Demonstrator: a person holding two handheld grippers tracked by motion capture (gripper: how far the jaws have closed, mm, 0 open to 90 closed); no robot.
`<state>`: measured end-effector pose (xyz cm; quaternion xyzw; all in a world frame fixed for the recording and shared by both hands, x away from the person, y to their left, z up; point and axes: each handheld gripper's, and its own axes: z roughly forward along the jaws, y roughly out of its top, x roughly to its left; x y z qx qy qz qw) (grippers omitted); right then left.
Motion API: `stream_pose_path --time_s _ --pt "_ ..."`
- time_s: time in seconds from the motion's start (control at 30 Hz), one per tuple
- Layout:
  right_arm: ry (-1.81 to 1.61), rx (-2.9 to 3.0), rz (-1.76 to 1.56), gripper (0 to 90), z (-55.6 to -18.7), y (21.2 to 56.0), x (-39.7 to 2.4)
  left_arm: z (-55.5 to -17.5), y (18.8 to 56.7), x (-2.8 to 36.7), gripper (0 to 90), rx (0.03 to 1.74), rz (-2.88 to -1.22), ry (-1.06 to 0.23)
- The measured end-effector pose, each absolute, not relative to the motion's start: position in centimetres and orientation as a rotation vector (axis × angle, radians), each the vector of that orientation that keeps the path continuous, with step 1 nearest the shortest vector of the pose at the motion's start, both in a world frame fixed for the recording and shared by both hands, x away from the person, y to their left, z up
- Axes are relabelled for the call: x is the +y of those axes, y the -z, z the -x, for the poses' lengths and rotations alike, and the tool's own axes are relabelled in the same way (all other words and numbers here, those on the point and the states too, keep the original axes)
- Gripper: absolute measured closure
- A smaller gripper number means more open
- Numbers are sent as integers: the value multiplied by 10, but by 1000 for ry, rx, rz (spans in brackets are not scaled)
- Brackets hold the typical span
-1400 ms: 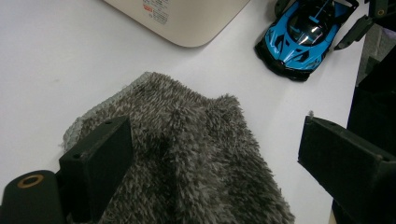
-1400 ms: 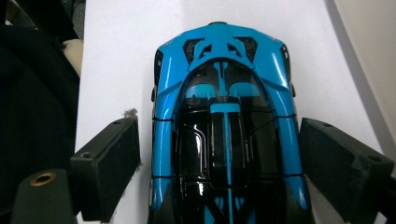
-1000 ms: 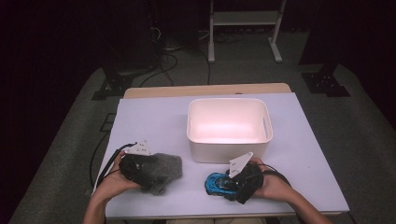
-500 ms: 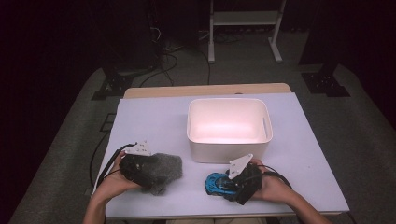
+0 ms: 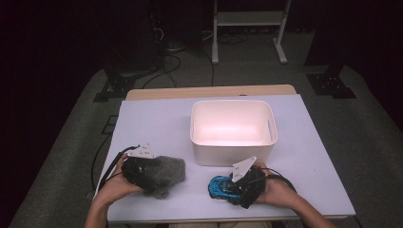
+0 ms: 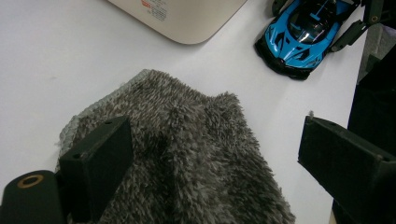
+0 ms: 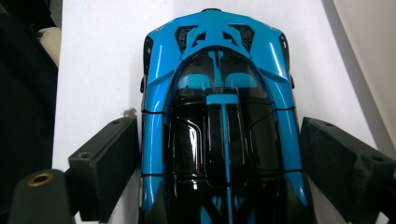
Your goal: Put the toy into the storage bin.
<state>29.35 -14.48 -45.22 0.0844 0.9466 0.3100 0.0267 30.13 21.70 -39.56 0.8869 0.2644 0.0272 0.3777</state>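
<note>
Both tongs sit low in the high view, one in each hand near the bottom edge of the white table point(image 5: 157, 123). Left gripper point(image 5: 151, 170), lower left of the frame, is right on the grey fluffy cloth point(image 5: 164, 173). Looking along it in the left gripper view, its jaws stand wide apart, one pressed into the pile at the lower left, the other out at the right edge over bare table, so it's open, straddling the cloth point(image 6: 187, 154) rather than pinching it. Up in that view's top right corner sits the blue toy car point(image 6: 301, 35), with the curved corner of the white bin point(image 6: 187, 18) at top centre.

Over to the right gripper point(image 5: 235, 186), lower centre-right of the high view, nosed up against the blue toy car point(image 5: 219, 186), which rests on the table just below the front wall of the white bin point(image 5: 233, 154). In the right gripper view the car point(image 7: 219, 121) fills the middle of the frame, roof up, and the jaws flank its two sides. The left jaw is touching or nearly touching the bodywork, the right one shows a sliver of gap, so the jaws are spread, bracketing the car and not clamped. The bin stands upright mid-table.
</note>
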Motion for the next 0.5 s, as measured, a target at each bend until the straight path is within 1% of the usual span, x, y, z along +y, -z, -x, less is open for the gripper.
stream_pose_path --time_s 0.27,0.4,0.5 --pt "-923 2936 -266 154 -294 450 -143 -301 395 216 98 674 -2270 -72" --pt "-898 2941 -281 223 -294 447 -141 -301 395 217 98 673 -2269 -71" --pt "-900 2940 -273 245 -293 446 -141 -301 395 217 98 675 -2268 -71"
